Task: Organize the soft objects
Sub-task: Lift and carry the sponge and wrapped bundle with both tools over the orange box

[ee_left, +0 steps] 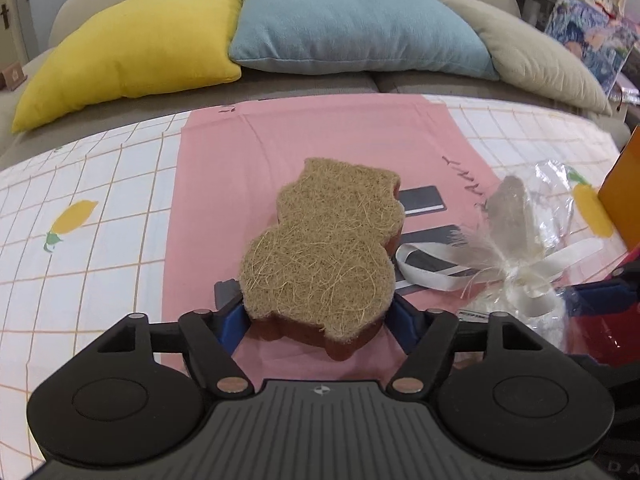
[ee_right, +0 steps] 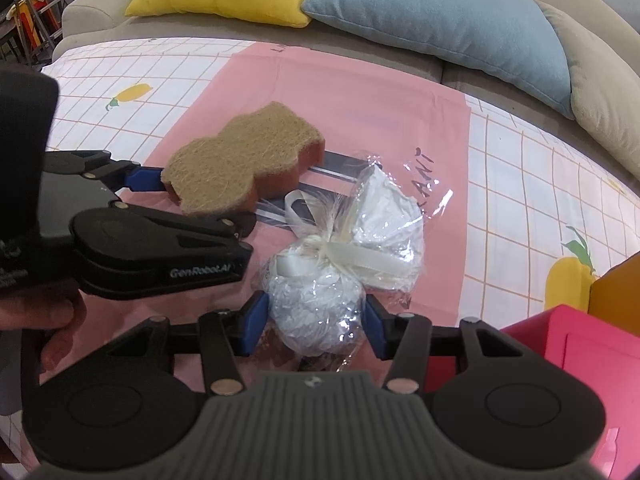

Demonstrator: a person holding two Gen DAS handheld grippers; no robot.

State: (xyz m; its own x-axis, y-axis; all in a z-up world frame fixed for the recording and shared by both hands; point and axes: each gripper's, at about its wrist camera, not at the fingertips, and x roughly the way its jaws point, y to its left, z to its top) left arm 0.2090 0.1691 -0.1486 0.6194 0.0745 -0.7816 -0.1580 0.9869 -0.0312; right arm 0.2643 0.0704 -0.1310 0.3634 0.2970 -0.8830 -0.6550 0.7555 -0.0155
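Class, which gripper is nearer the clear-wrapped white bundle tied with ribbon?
Right. The right gripper straddles the bundle; the left gripper is beside it, on the brown bear-shaped sponge.

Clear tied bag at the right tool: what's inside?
The clear bag, tied with a white ribbon, holds crumpled white lumps. Wrinkled plastic hides what they are and anything beneath them.

Sponge (ee_right: 244, 160) on cloth (ee_right: 360, 92), left of wrapped bundle (ee_right: 344, 260); pillows (ee_right: 440, 12) behind.
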